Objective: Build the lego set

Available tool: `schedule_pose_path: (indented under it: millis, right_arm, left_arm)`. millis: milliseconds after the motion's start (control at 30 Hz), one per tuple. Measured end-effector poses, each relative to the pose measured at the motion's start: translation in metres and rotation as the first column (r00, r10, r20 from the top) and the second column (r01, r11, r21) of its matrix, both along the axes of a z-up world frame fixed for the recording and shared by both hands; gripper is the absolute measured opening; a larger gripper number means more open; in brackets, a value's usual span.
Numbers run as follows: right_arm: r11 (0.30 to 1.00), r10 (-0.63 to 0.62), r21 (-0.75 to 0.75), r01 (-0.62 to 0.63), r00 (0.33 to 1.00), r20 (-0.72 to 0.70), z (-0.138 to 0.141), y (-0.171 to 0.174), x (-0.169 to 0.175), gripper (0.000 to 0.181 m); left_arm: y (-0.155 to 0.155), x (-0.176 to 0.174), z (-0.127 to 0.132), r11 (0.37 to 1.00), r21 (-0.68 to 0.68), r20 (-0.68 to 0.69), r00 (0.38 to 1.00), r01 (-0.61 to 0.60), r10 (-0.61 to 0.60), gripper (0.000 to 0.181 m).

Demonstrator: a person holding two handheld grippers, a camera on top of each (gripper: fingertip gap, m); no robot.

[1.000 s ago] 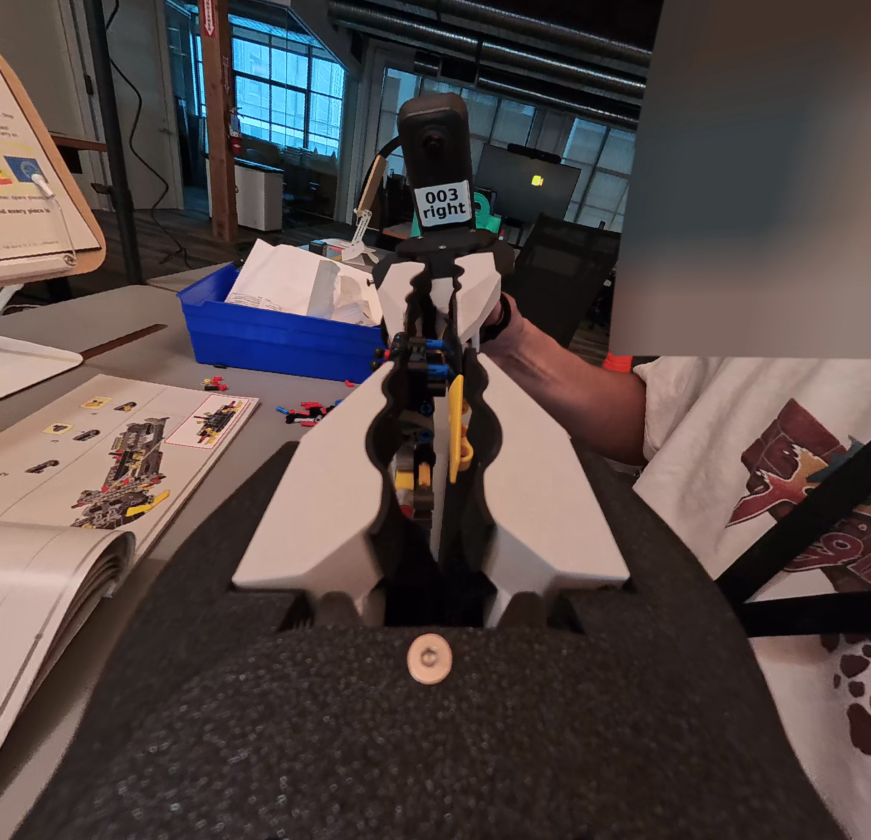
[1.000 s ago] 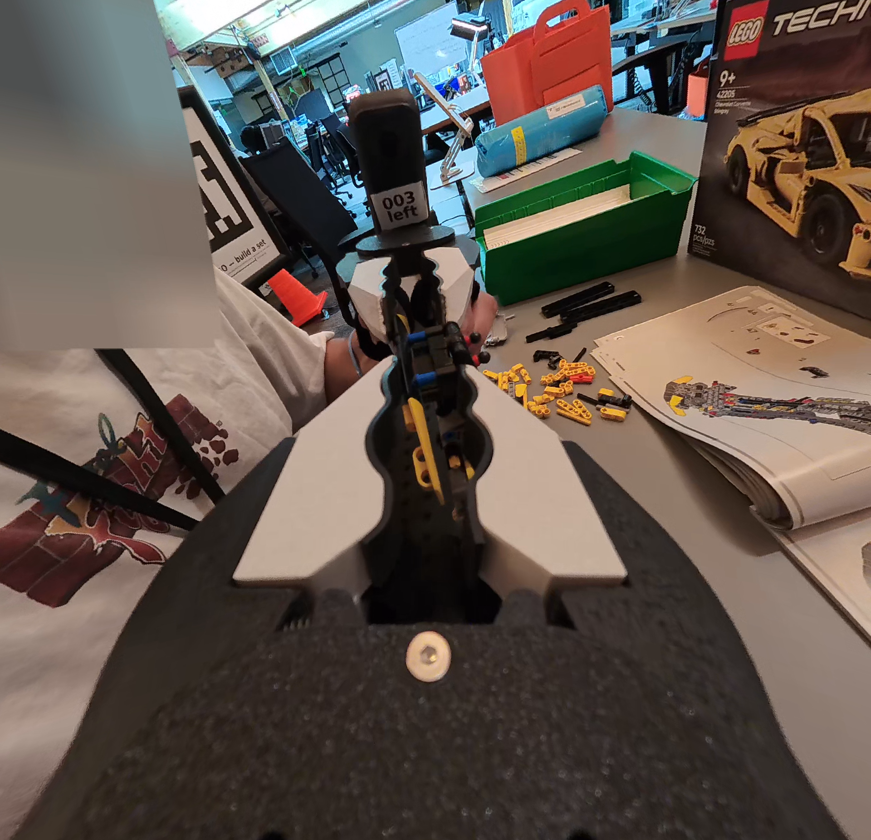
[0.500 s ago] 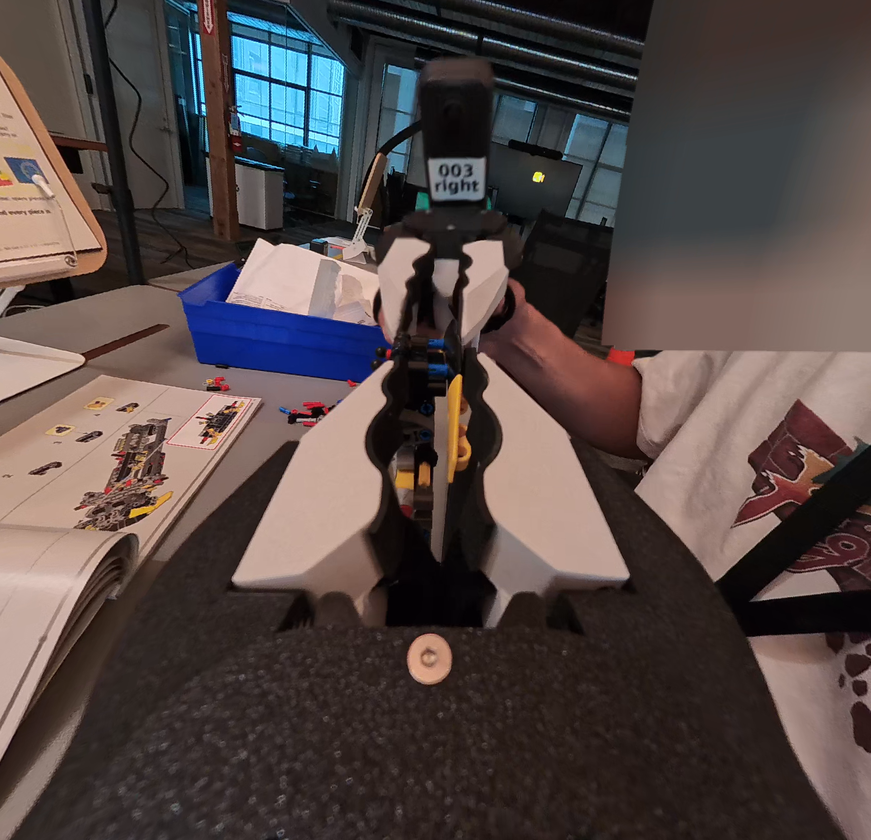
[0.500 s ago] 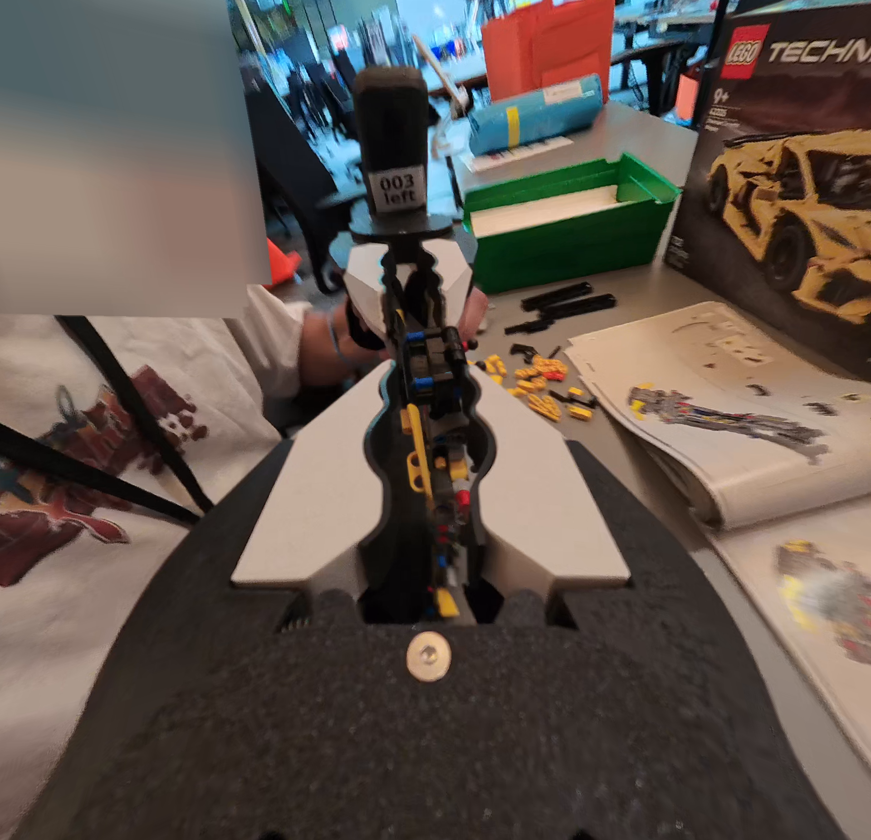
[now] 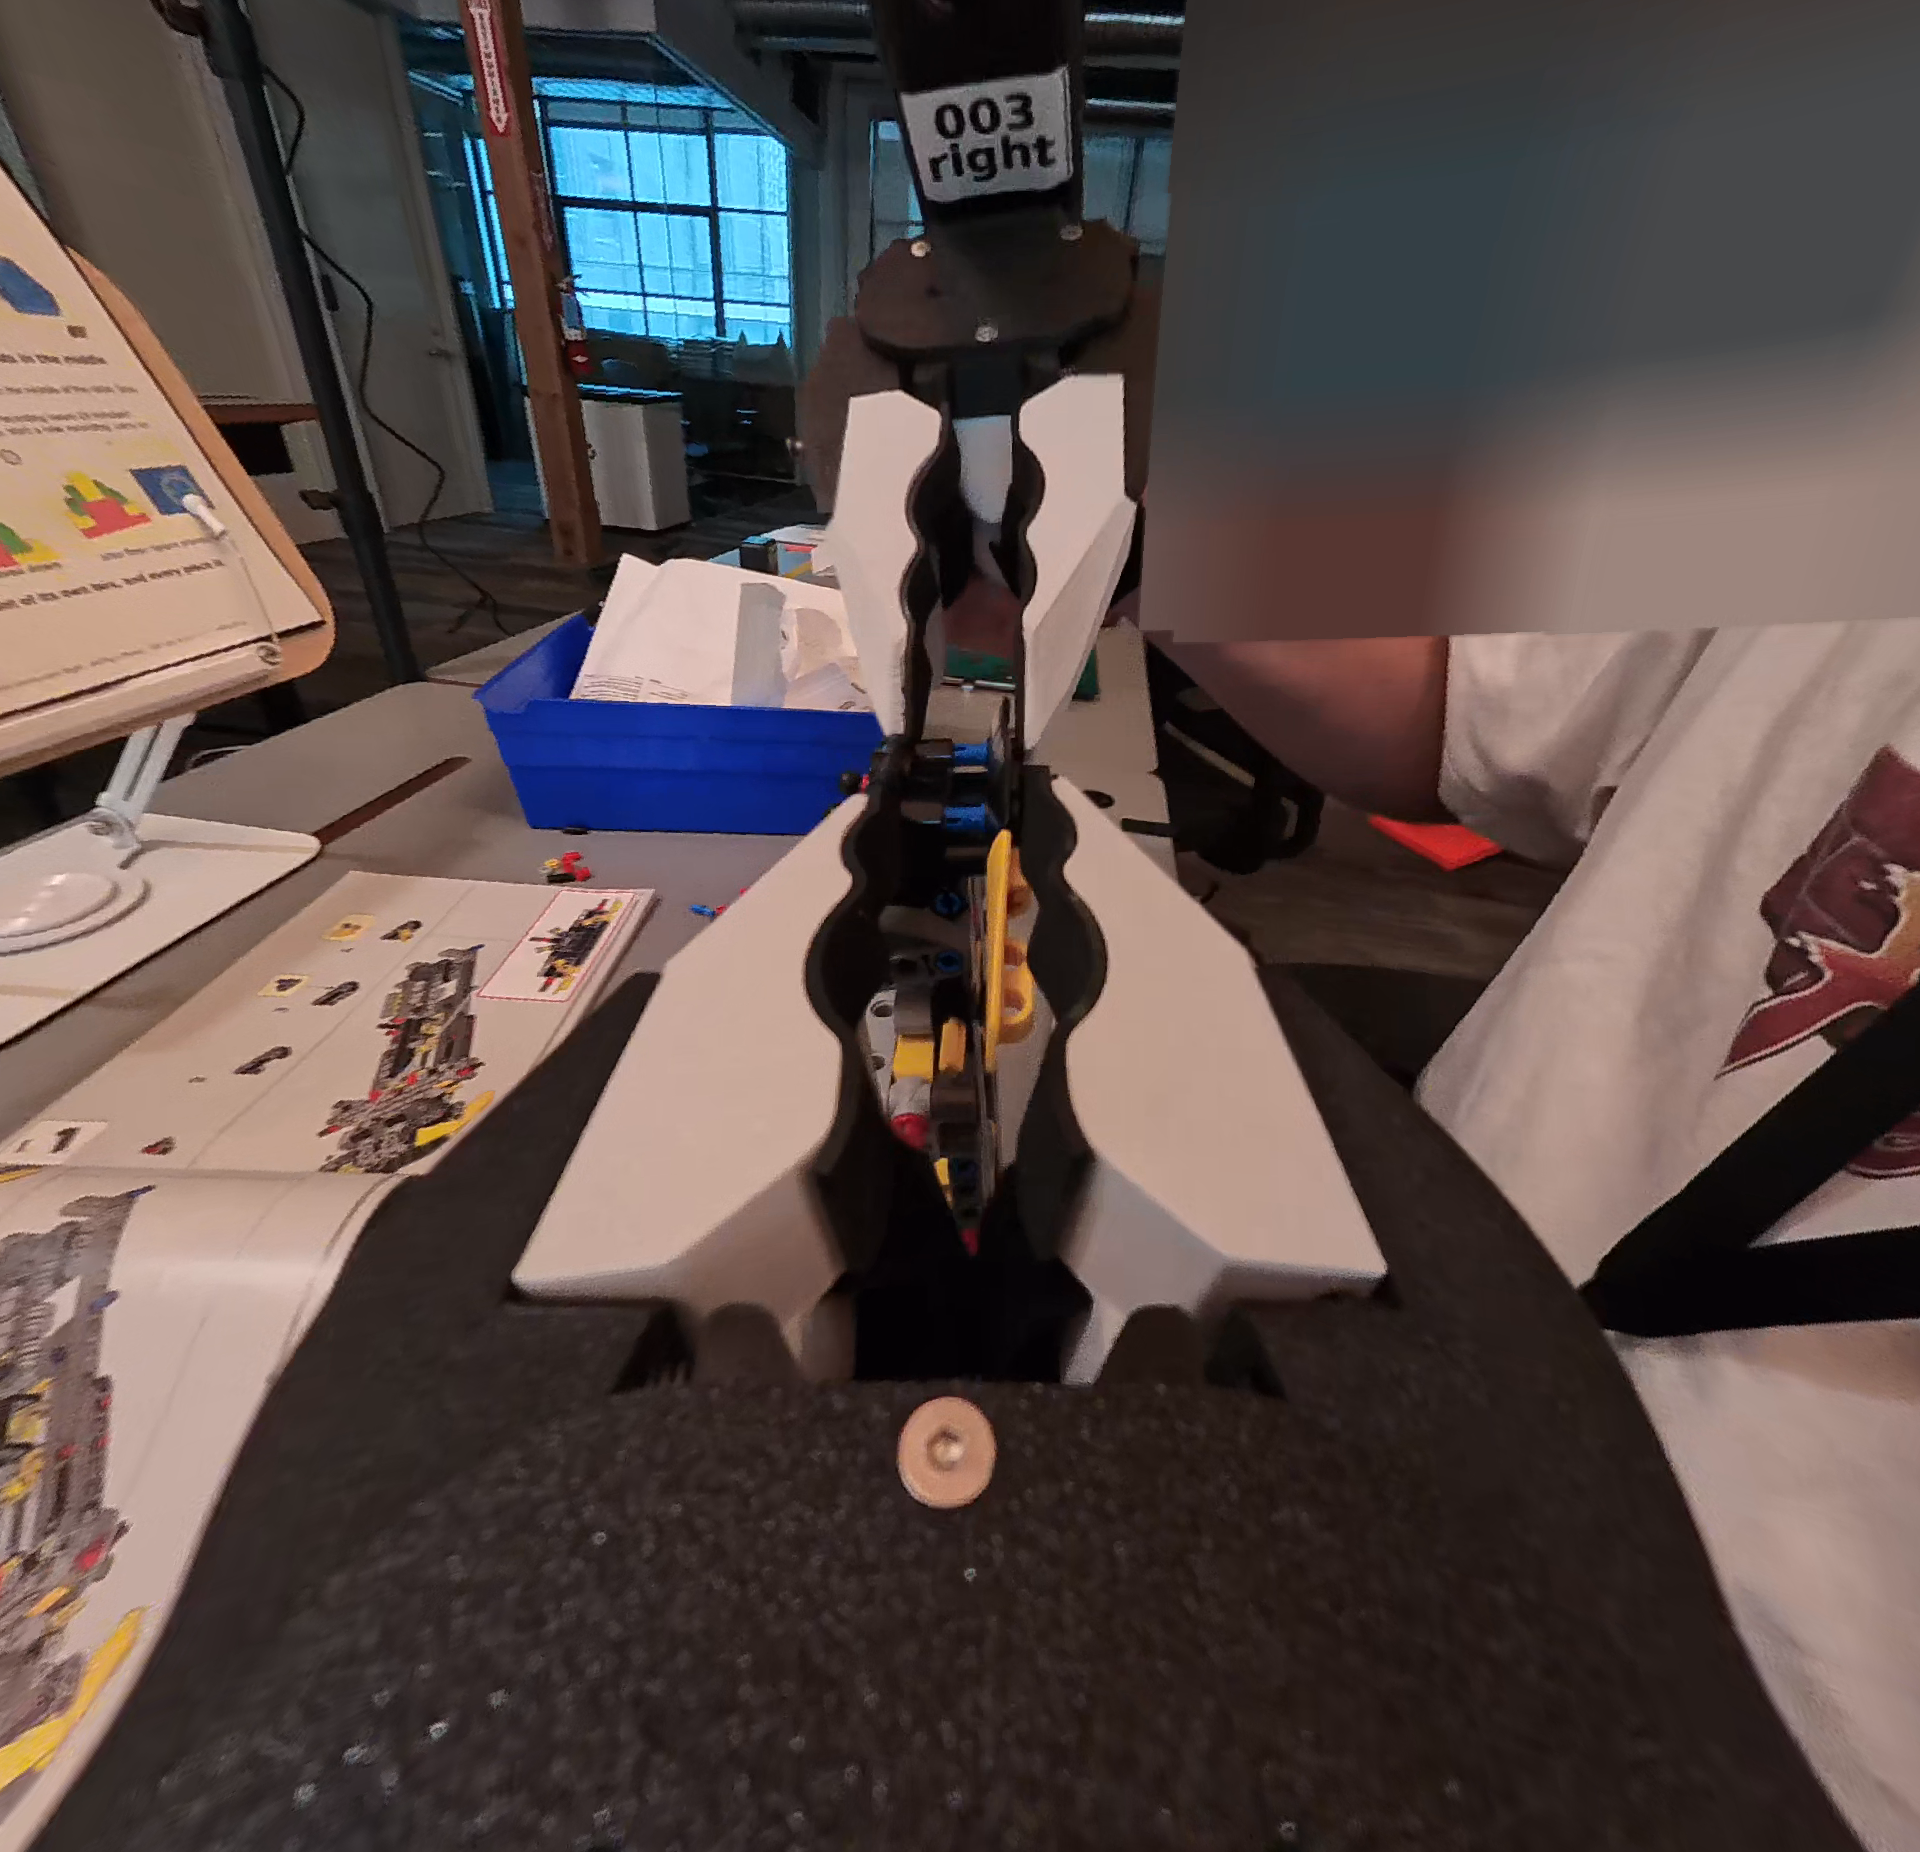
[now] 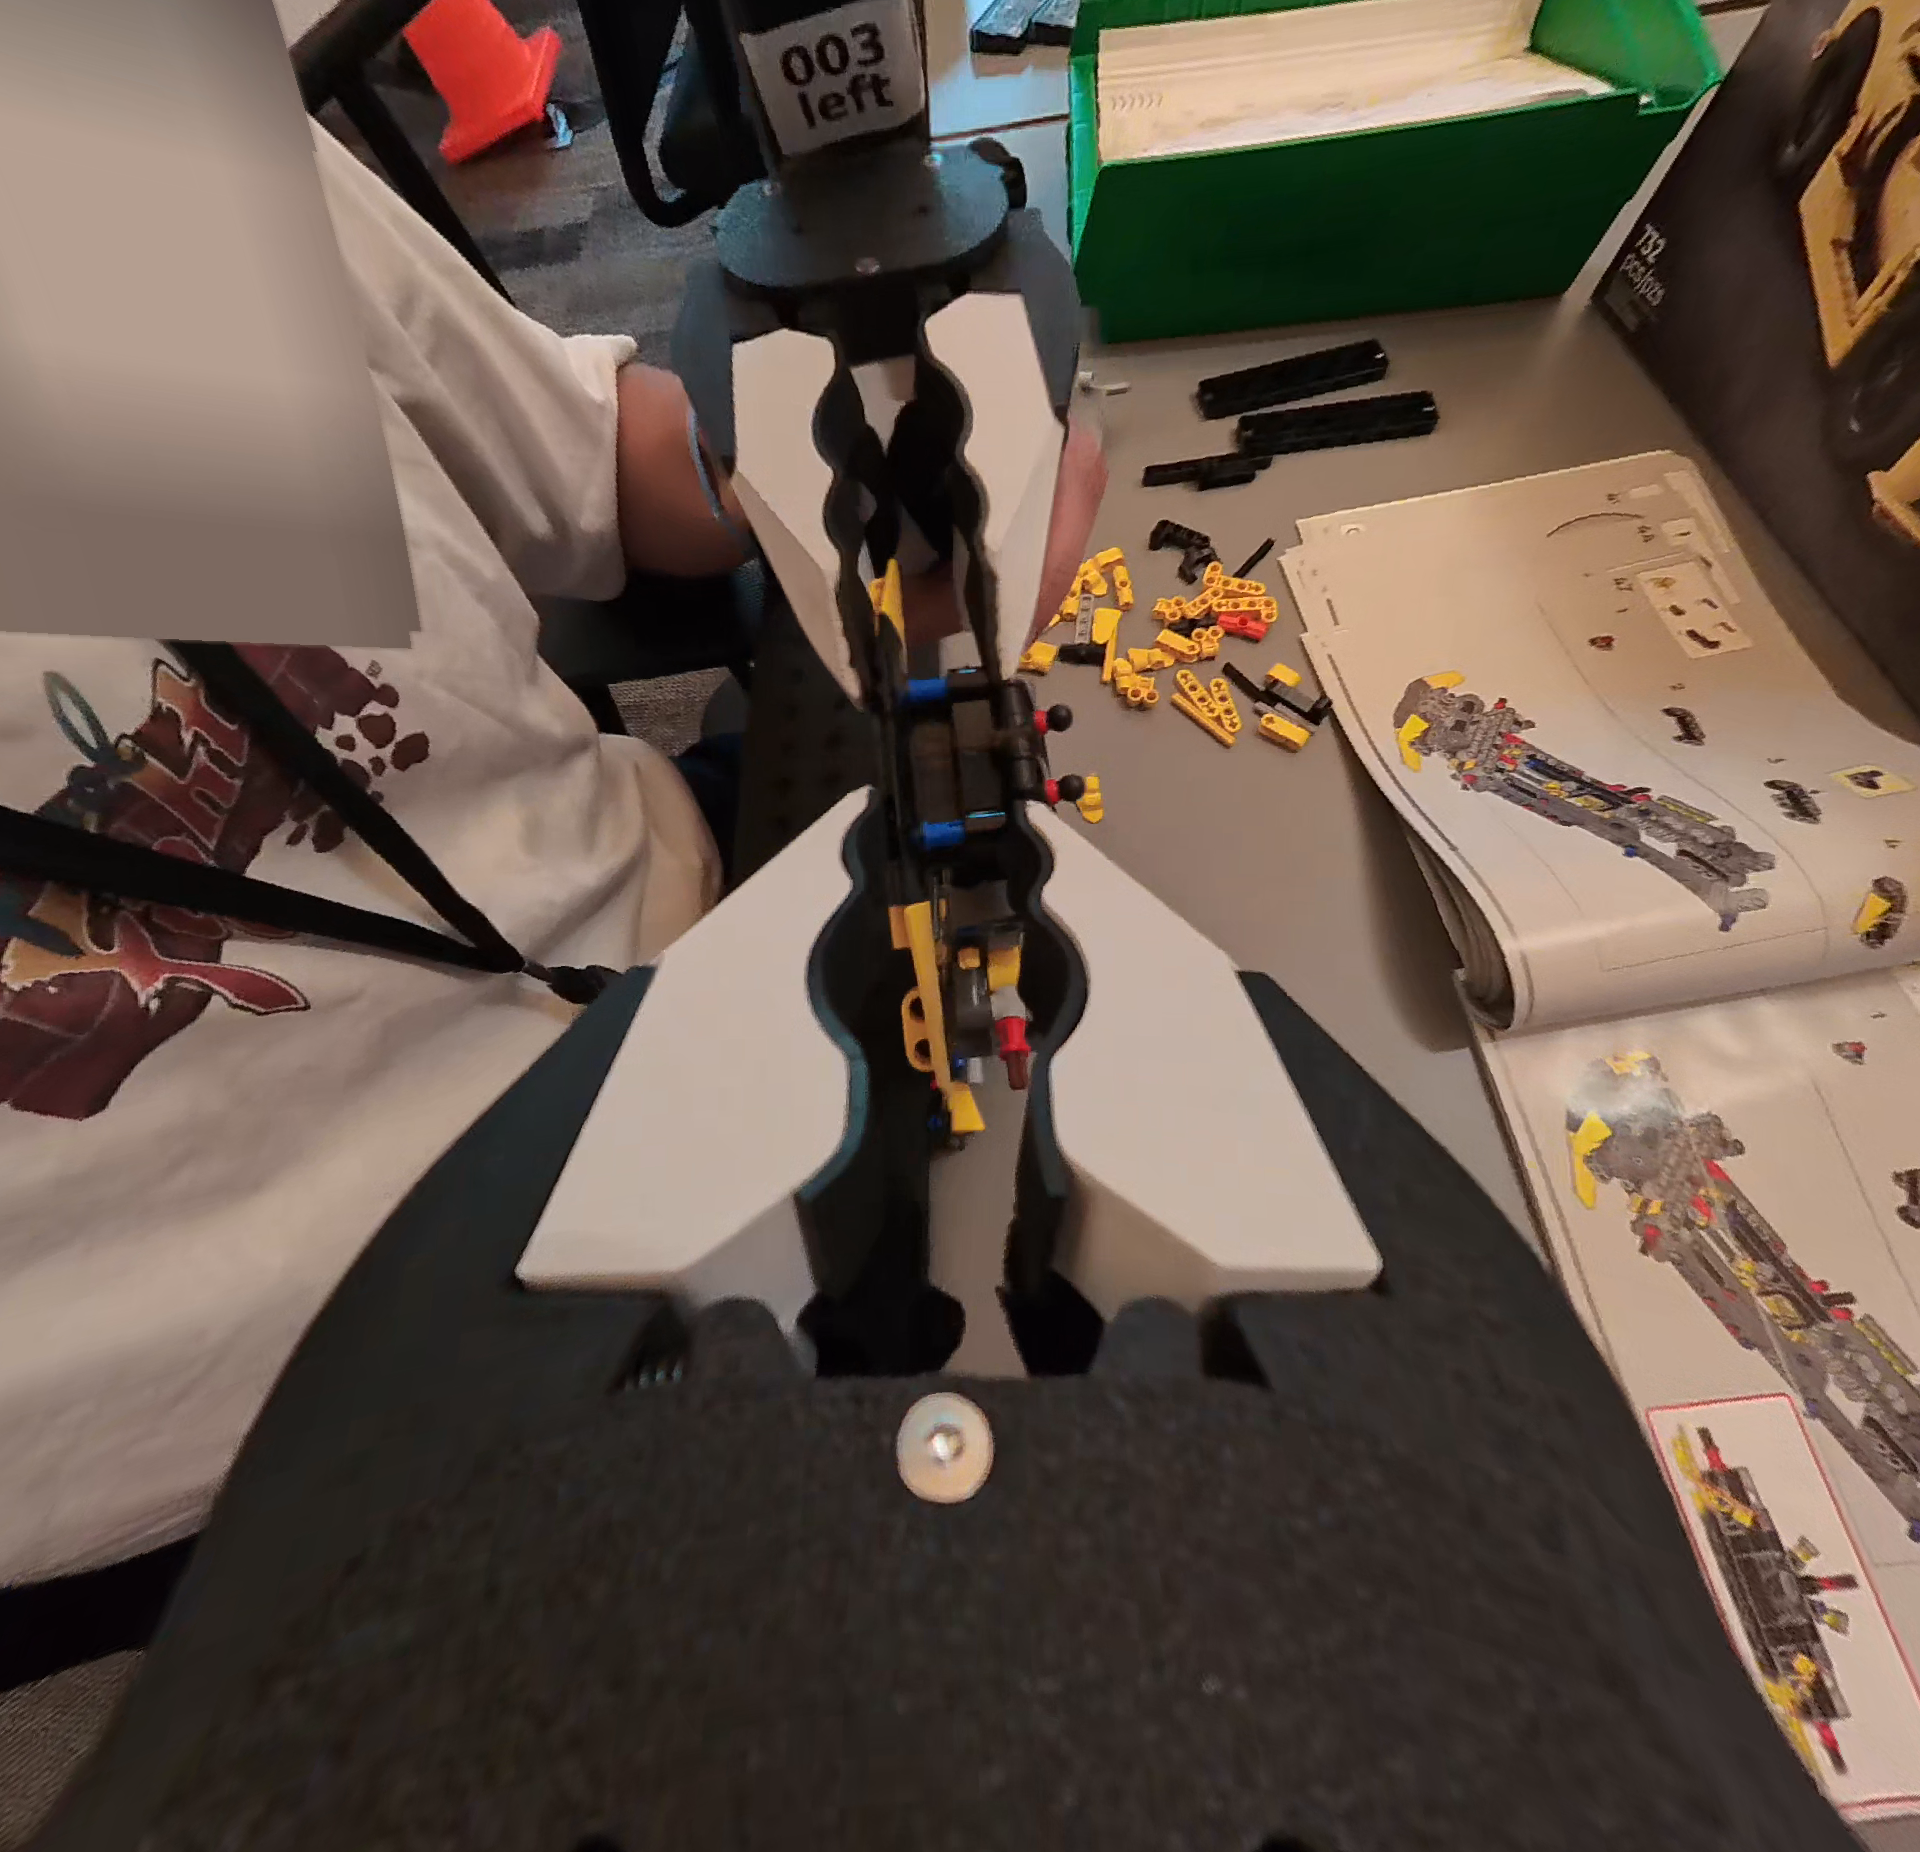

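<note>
A long black and yellow lego assembly (image 5: 951,981) with blue and red pins is held in the air between my two grippers, which face each other. My left gripper (image 5: 951,800) is shut on one end of it. My right gripper (image 6: 951,815) is shut on the other end, and the assembly's middle (image 6: 966,758) shows between the two sets of fingertips. The right gripper also shows in the left wrist view (image 5: 966,727), tilted up. The left gripper also shows in the right wrist view (image 6: 935,659). Much of the assembly is hidden inside the jaws.
On the table lie an open instruction booklet (image 6: 1621,763), loose yellow pieces (image 6: 1184,639), black beams (image 6: 1309,410), a green bin (image 6: 1351,171) and the set's box (image 6: 1787,244). A blue bin with paper bags (image 5: 665,763) and a board on a stand (image 5: 125,514) are farther off. A person's white shirt (image 6: 260,867) is close.
Both grippers stayed shut on the assembly. The two have tilted: the right wrist view now looks down at the table, and each opposite gripper shows larger and higher in the frame.
</note>
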State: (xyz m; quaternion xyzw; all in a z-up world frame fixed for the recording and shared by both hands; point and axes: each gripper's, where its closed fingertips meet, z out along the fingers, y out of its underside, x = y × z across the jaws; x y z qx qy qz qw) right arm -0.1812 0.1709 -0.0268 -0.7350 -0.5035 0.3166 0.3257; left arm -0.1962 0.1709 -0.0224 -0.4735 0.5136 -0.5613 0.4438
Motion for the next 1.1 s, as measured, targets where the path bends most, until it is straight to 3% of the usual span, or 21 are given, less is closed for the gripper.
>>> schedule_pose_path:
  millis: [167,700,867,967,1100]
  right_arm:
    - [1.0,0.005,0.001,-0.005,1.0,-0.022,0.0,-0.001,0.001,0.02]
    - [0.999,0.028,0.033,-0.026,0.998,-0.054,0.002,-0.005,0.0,0.019]
    - [0.999,0.016,0.041,-0.013,0.997,-0.075,0.002,-0.004,0.005,0.019]
    - [0.999,0.017,0.033,-0.014,0.993,-0.113,0.003,-0.007,0.01,0.019]
    - [0.999,0.016,0.041,-0.01,0.989,-0.149,0.004,-0.008,0.018,0.019]
  left_arm:
    - [0.0,0.001,0.0,0.998,-0.052,0.021,1.0,0.017,-0.016,0.021]
    - [-0.005,0.001,0.0,1.0,-0.004,0.0,1.0,0.026,-0.026,0.022]
    - [-0.003,0.005,0.003,1.0,-0.025,0.074,0.997,0.015,-0.013,0.023]
    - [0.009,0.006,-0.006,0.999,-0.048,0.047,0.999,-0.007,0.009,0.069]
    - [0.005,0.026,-0.044,0.999,-0.046,-0.083,0.996,0.021,-0.025,0.061]
